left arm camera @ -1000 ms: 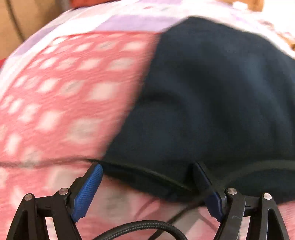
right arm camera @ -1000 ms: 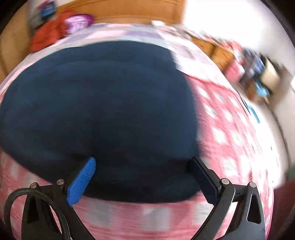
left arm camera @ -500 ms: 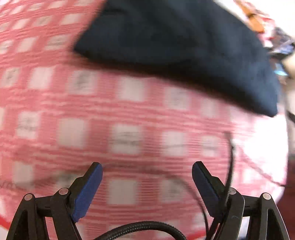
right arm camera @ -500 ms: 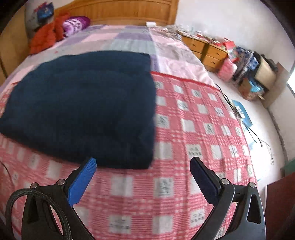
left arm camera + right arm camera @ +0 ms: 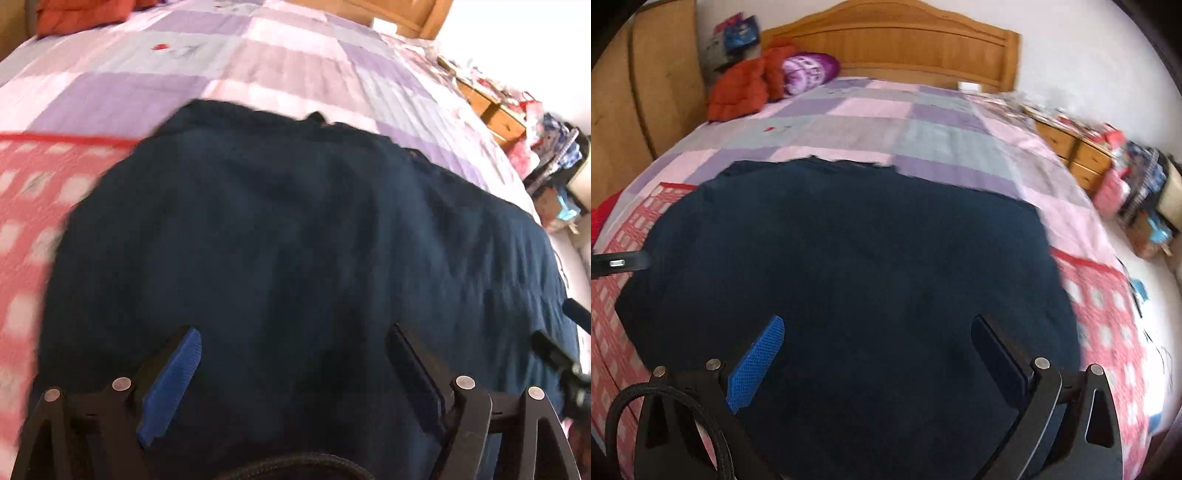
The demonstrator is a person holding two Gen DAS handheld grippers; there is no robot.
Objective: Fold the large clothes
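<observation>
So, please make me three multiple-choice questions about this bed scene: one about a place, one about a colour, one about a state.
1. Where does the orange cloth pile lie?
A. at the head of the bed, near the headboard
B. on the floor
C. on the dark garment

2. What colour is the large garment on the bed?
A. white
B. dark navy
C. yellow

3. How do the jaws of the right gripper stand?
A. shut on the garment
B. shut on a cable
C. open, holding nothing

Answers: 1 A, the pile sits by the purple pillow under the headboard. 2 B, the cloth is dark blue against the pink checked cover. 3 C, the two fingers are wide apart above the garment with nothing pinched.
</observation>
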